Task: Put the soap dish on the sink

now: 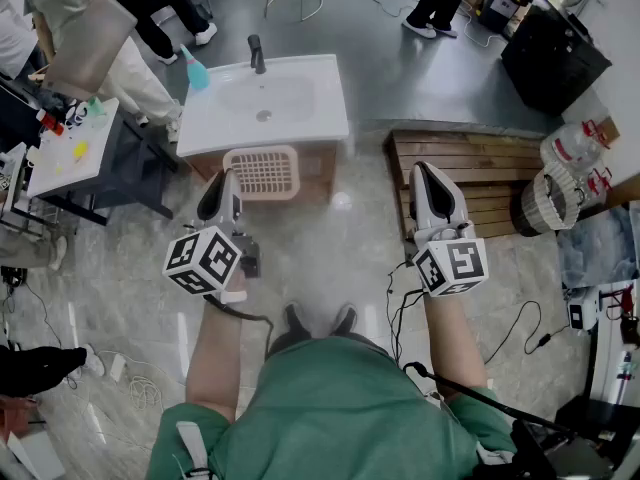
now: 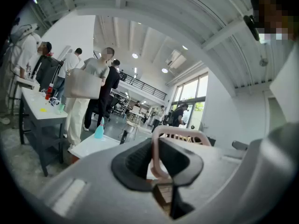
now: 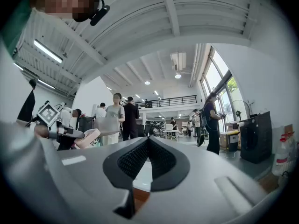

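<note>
Pink plastic rim, pinched between the two dark pads of the left gripper (image 2: 155, 148), low in the middle of the left gripper view: the jaws are clamped on one edge of the soap dish (image 1: 262, 172). In the head view the dish, a slotted, basket-like tray, juts out ahead of that gripper at centre frame, just below the near edge of the white sink (image 1: 300, 108). From this steep angle I cannot tell whether it touches that edge.

The right gripper (image 3: 148, 146) has its jaws together with nothing between them. It is right of centre in the head view, beside a wooden pallet (image 1: 485, 163). A dark faucet (image 1: 257, 54) stands at the sink's far edge, and a teal bottle (image 1: 196, 72) sits at its upper left corner.

The carrying step seems to be in hand: the dish is gripped but not yet on the sink. The next move likely calls for bringing the dish forward over the rim, keeping it level, onto a flat part of the sink clear of the basin, then letting the jaws part.
</note>
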`<act>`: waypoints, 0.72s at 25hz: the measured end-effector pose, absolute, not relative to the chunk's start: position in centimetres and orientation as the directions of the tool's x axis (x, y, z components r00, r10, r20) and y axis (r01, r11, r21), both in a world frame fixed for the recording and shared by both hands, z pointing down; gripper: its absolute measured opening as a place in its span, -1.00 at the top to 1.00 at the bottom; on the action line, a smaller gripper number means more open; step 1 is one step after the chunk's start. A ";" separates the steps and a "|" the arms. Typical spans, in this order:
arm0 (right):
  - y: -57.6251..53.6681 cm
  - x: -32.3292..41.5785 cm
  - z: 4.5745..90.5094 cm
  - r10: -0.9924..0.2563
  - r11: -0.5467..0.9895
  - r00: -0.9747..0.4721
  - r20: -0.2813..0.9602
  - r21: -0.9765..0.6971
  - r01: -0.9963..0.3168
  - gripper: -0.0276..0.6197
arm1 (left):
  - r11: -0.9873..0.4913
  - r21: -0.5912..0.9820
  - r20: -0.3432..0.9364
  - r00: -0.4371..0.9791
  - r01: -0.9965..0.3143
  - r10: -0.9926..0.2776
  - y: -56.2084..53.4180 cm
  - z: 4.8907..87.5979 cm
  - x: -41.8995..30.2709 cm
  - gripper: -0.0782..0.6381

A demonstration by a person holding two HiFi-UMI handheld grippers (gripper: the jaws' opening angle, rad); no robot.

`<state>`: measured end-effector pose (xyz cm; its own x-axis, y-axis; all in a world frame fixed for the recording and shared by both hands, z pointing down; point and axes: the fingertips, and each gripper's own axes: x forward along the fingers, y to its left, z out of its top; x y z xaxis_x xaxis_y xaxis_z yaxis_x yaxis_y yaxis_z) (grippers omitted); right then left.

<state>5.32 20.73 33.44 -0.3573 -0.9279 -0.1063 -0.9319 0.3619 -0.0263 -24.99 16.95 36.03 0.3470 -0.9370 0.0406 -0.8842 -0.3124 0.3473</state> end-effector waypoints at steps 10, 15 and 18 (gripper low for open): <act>21.2 8.3 33.0 -0.921 0.380 -0.369 -0.127 -0.074 -0.922 0.95 | -0.313 0.345 0.051 0.350 -0.885 -0.935 17.4 35.7 -21.4 0.66; 21.7 10.7 32.1 -0.909 0.405 -0.391 -0.145 -0.087 -0.910 0.95 | -0.306 0.341 0.048 0.342 -0.889 -0.939 17.9 35.0 -18.7 0.66; 21.7 11.9 32.0 -0.907 0.412 -0.398 -0.141 -0.095 -0.906 0.95 | -0.302 0.339 0.040 0.334 -0.891 -0.942 18.1 35.0 -17.3 0.66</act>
<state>11.95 21.72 32.04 -0.3976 -0.9067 -0.1411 -0.9061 0.4121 -0.0951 -17.27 18.13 35.04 0.3339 -0.9418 0.0396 -0.8910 -0.3017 0.3392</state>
